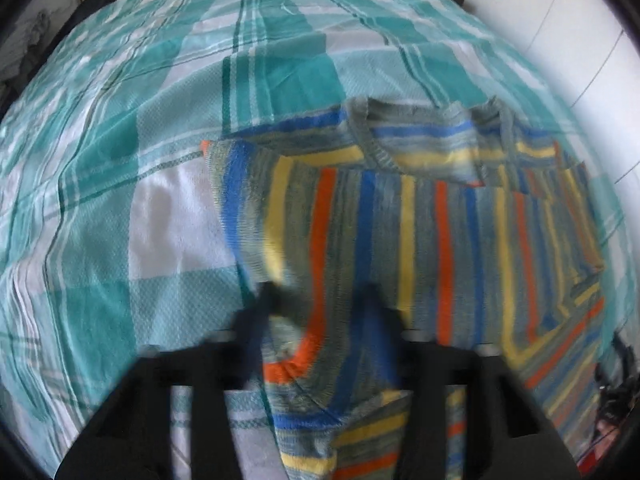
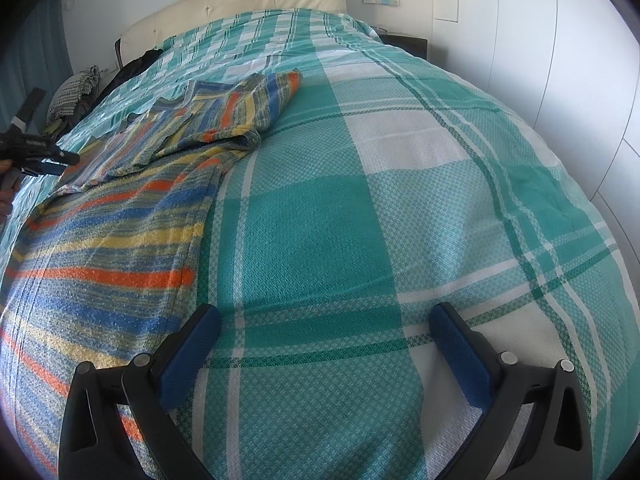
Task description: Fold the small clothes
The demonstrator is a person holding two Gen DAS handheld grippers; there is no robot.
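Striped shirt [image 1: 400, 220] fold bunched between left gripper [image 1: 320, 300] fingers

A teal-and-white plaid bedspread [image 2: 360, 208] covers the bed, a cream padded headboard [image 2: 240, 4] at its far end, white wall panels [image 2: 560, 60] alongside

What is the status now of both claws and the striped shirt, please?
Left claw shut on striped shirt, fabric bunched between its fingers. Right claw open, empty, over checked bedspread. Shirt partly folded on the bed. Nothing in the way.
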